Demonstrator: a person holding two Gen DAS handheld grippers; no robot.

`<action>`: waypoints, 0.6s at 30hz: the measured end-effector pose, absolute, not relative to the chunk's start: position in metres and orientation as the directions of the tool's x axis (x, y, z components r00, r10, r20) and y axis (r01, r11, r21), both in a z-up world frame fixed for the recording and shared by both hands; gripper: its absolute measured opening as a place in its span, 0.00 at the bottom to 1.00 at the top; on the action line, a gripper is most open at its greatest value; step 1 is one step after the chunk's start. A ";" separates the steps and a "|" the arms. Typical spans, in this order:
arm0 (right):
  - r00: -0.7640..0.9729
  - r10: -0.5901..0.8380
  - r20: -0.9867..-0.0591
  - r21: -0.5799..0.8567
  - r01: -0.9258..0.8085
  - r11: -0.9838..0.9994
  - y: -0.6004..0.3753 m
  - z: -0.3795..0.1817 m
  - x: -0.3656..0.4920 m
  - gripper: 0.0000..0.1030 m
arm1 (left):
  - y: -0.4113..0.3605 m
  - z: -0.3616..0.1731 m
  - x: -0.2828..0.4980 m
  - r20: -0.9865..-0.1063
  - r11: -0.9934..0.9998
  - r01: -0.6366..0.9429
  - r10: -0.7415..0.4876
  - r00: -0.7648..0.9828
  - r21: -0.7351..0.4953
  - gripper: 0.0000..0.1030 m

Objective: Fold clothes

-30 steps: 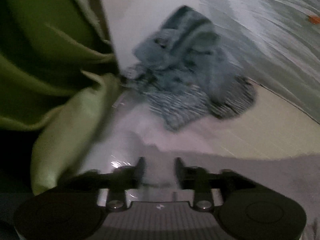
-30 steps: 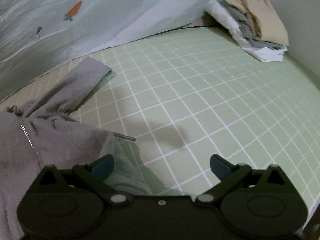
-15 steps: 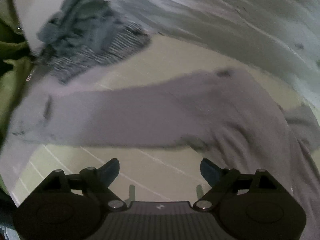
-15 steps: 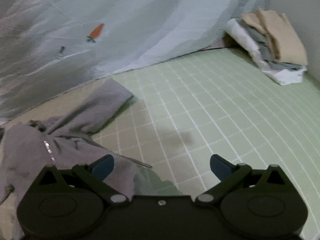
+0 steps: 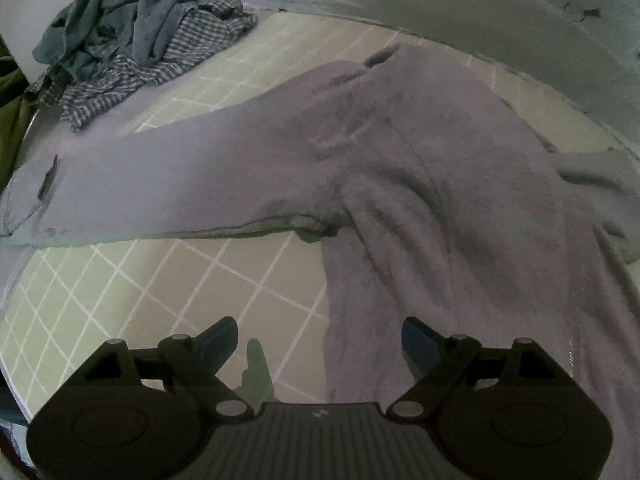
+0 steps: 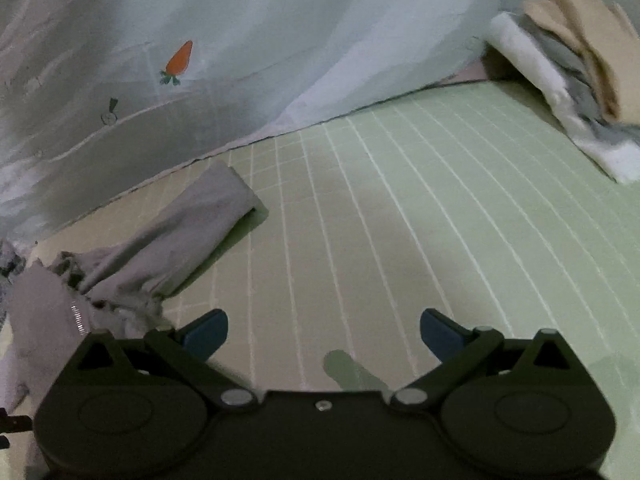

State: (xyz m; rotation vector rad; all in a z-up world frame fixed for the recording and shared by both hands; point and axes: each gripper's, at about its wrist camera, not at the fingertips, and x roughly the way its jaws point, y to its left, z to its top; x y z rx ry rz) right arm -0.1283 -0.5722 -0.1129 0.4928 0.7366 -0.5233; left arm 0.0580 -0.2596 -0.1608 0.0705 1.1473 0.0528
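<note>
**Grey zip-up garment spread on a green checked bed, both grippers empty above it**

A pale grey zip-up garment of soft fabric (image 5: 420, 184) lies mostly flat on a light green bedsheet with a white grid pattern (image 5: 132, 280). In my left wrist view, one long sleeve (image 5: 160, 184) stretches out to the left, and the body of the garment runs down under the right side of my left gripper (image 5: 318, 336). Its jaws stand wide apart and hold nothing; the right blue fingertip sits over the grey cloth, the left over bare sheet.

In my right wrist view, the same garment (image 6: 120, 280) is bunched at the lower left, its metal zipper (image 6: 78, 314) showing, with the other sleeve (image 6: 200, 216) reaching up and to the right. My right gripper (image 6: 322, 332) is also spread wide and empty, over bare sheet.

Farther off, a crumpled heap of blue-green and striped clothes (image 5: 132, 40) sits at the far left corner. A stack of folded beige, grey and white clothes (image 6: 576, 80) rests at the far right. A pale curtain with a small orange carrot print (image 6: 179, 58) hangs behind the bed.
</note>
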 end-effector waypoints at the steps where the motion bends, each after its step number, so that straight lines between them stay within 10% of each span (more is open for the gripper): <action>1: 0.626 -0.264 -0.734 0.231 0.595 0.769 -0.578 -0.114 -0.119 1.00 | -0.262 -0.163 0.062 -0.912 0.995 -0.008 0.095 0.399 0.100 0.87; 18: 0.656 -0.101 -0.748 0.271 0.441 0.856 -0.610 -0.144 0.020 0.77 | -0.268 -0.169 0.087 -0.915 0.987 -0.018 0.155 0.373 0.161 1.00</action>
